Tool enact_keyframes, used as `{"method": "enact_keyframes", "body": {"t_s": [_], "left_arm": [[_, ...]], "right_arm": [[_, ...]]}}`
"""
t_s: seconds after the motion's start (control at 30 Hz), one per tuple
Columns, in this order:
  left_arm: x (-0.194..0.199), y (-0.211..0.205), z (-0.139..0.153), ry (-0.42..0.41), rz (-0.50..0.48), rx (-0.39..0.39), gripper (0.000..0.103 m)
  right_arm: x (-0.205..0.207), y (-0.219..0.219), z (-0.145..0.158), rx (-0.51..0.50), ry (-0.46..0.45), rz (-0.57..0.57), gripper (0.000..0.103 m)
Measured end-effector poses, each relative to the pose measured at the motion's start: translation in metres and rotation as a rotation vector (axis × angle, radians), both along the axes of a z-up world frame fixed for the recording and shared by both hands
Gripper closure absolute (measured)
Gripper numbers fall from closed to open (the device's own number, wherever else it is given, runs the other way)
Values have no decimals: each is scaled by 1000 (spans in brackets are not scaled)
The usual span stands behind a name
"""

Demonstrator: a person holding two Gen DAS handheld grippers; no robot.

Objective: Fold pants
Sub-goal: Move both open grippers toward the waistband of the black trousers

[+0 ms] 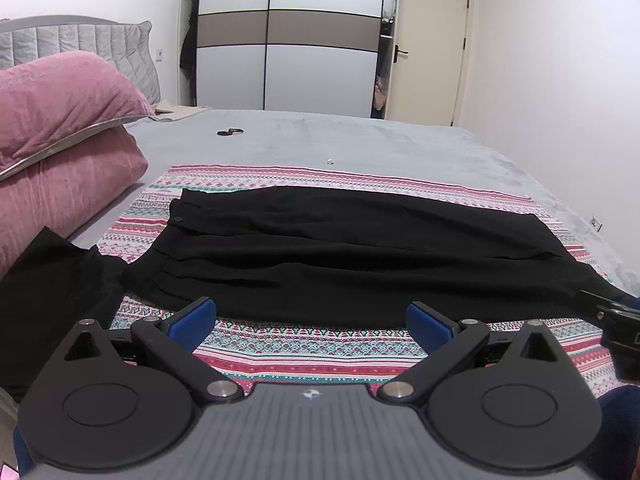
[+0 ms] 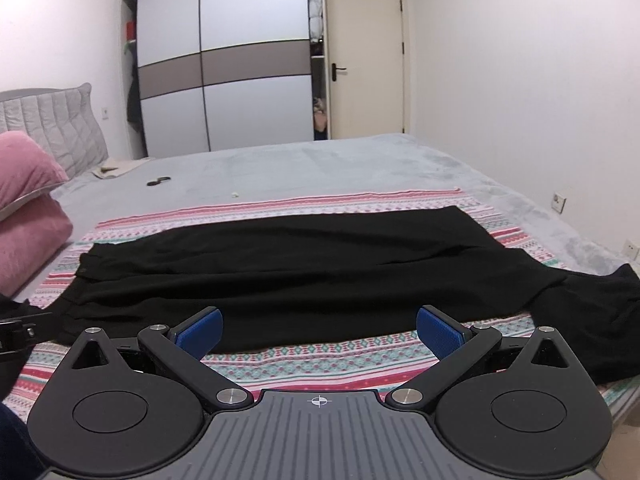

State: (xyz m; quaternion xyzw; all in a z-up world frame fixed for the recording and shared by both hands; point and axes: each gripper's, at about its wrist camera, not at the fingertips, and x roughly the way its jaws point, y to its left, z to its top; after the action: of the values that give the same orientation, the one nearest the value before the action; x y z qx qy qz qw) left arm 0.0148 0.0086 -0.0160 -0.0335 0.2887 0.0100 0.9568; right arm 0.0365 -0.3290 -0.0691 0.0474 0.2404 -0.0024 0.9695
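Note:
Black pants [image 1: 344, 248] lie flat across a striped patterned cloth [image 1: 320, 344] on the bed, waistband with a button at the left, legs running right. In the right wrist view the same pants [image 2: 312, 264] stretch across, with the leg ends spilling over the cloth's right side. My left gripper [image 1: 312, 324] hovers open just in front of the pants' near edge, blue pads apart, nothing between them. My right gripper [image 2: 320, 334] is also open at the near edge, empty. The right gripper's black tip shows at the far right of the left wrist view.
Two pink pillows [image 1: 60, 140] are stacked at the left by a grey headboard. A separate black garment [image 1: 48, 292] lies at the near left. Small dark objects [image 1: 230, 132] rest on the grey bedsheet [image 1: 360, 140] behind. A wardrobe [image 1: 288, 36] and door stand beyond.

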Motion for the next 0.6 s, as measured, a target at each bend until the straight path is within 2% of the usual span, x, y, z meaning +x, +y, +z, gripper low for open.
{"method": "enact_keyframes", "body": {"t_s": [0.6], "left_arm": [[16, 4, -5, 41, 5, -3, 0]], "right_arm": [[11, -12, -16, 18, 59, 8, 0]]}}
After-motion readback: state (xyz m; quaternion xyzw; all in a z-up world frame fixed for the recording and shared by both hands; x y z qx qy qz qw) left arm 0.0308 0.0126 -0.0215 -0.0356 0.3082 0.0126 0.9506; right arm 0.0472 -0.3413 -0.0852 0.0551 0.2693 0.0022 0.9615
